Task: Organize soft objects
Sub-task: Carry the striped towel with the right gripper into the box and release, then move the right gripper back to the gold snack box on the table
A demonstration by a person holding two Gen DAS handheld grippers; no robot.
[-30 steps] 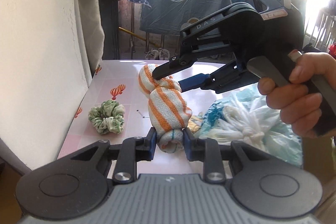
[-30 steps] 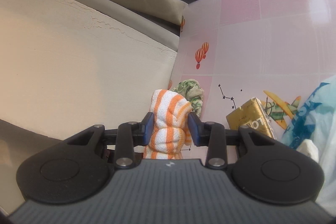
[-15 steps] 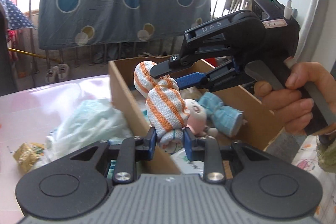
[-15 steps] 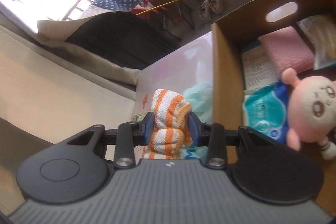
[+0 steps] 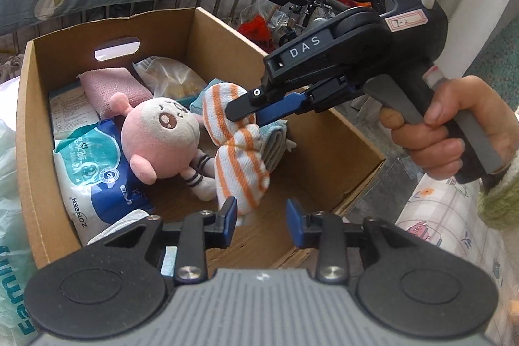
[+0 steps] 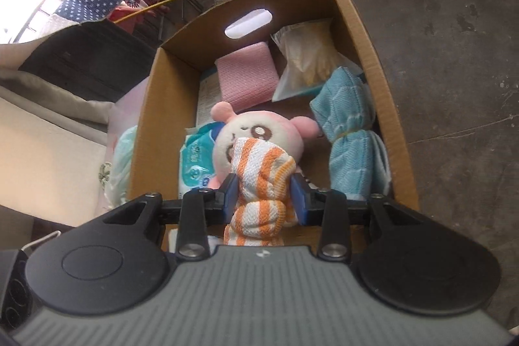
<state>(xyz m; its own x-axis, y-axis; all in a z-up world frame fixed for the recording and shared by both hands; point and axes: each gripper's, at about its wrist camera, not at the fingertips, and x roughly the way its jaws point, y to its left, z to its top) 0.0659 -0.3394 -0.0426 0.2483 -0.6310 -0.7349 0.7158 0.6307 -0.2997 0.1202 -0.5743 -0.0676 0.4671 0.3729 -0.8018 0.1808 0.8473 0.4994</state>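
The left gripper (image 5: 261,218) has let go, its fingers now wide. The right gripper (image 6: 264,195) clamps the striped towel (image 5: 238,158) over the box (image 5: 27,125), the doll (image 5: 162,132) at ten o'clock.

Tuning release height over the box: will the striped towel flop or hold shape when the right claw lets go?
Likely floppy: the towel sags and bends at its knot below the right claw, its lower end hanging loose between the open fingers of the left claw. Probably light, as one pinch carries it. It should land softly in the box without rolling.
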